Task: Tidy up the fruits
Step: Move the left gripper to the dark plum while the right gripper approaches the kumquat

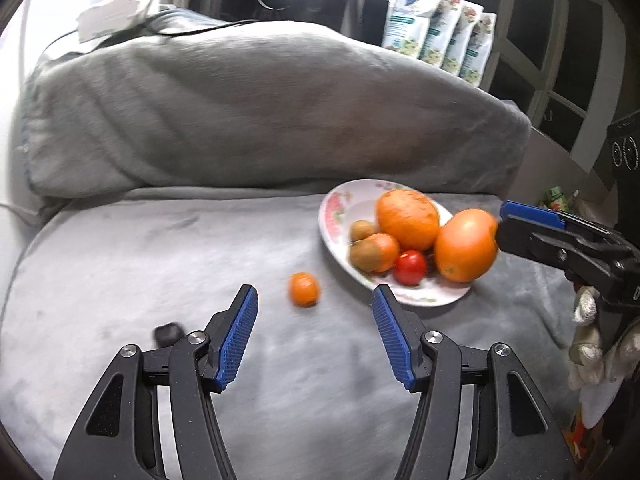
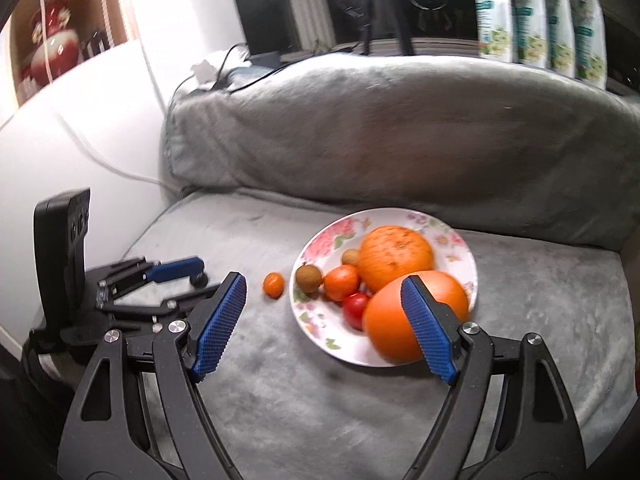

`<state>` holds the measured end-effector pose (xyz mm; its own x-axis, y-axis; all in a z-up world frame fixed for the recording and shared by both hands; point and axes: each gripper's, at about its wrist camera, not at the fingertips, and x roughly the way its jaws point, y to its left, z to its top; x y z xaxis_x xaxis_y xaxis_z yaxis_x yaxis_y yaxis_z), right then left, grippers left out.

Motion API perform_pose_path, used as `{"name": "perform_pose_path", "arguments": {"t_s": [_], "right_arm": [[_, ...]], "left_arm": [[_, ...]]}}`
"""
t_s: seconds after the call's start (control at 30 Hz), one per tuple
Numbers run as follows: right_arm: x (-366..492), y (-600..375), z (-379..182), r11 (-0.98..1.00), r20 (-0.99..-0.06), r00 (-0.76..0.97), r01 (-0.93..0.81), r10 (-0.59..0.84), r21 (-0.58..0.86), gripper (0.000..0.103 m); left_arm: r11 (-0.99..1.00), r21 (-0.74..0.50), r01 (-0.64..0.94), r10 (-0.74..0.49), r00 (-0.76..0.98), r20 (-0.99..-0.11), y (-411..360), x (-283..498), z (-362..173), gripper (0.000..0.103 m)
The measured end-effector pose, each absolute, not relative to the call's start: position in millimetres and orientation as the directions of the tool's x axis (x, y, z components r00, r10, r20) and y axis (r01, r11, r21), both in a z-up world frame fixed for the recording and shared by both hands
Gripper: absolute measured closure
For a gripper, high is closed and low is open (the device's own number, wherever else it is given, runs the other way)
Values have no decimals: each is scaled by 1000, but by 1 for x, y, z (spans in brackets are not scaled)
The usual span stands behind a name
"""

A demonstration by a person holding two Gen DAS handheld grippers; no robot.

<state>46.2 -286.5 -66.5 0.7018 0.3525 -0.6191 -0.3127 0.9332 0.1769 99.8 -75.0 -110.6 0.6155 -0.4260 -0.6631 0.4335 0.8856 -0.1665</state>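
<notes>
Fruits: gathered on a floral plate [image 2: 460,240], except one small orange [image 1: 304,289] lying alone on the grey blanket [image 1: 160,264].
Plate: white with pink flower print, on the blanket in front of a grey-covered cushion [image 1: 260,112]; at 1 o'clock from the left gripper in the left wrist view.
Plate contents: large speckled orange [image 2: 394,258] toward the far side; a second large orange [image 2: 400,320] at the near rim, blurred; a red tomato-like fruit [image 2: 355,307] just beside it at 9 o'clock; a small orange fruit [image 2: 341,282] and two brown round fruits [image 2: 309,278] on the plate's left part.
Loose small orange: off the plate, just beside its rim at about 9 o'clock in the right wrist view; apart from both grippers.
Left gripper [image 1: 315,334]: jaws spread wide, nothing between them; the loose small orange sits ahead at 12 o'clock, untouched.
Right gripper [image 2: 324,326]: jaws spread wide; its right pad overlaps the near large orange in the right wrist view. In the left wrist view one blue fingertip sits at the orange's 3 o'clock side; whether it touches, cannot tell. No pinch visible.
Background: four printed pouches [image 1: 436,32] in a row by dark window panes, at 1 o'clock in the left wrist view.
Other: a small dark object [image 1: 168,333] on the blanket at 10 o'clock from the left gripper, too blurred to identify.
</notes>
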Motion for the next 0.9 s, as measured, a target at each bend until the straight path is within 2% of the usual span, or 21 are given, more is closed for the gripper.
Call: {"name": "perform_pose_path", "arguments": {"t_s": [0.5, 0.57, 0.63, 0.73, 0.9], "right_arm": [[46, -220, -94, 883, -670, 610, -443, 423, 153, 21], [49, -212, -102, 885, -685, 597, -439, 419, 159, 23], [54, -208, -110, 889, -702, 580, -424, 414, 174, 32], [62, -203, -123, 900, -724, 560, -385, 403, 203, 37], [71, -194, -139, 915, -752, 543, -348, 374, 204, 49]], "left_arm": [[925, -173, 339, -359, 627, -692, -17, 100, -133, 44], [926, -181, 331, -359, 623, -695, -12, 101, -135, 44], [927, -191, 324, -361, 620, -697, -7, 102, -138, 44], [925, -204, 321, -367, 616, -697, -4, 105, -140, 44], [920, -217, 326, -378, 599, -706, 0, 111, -145, 50]]}}
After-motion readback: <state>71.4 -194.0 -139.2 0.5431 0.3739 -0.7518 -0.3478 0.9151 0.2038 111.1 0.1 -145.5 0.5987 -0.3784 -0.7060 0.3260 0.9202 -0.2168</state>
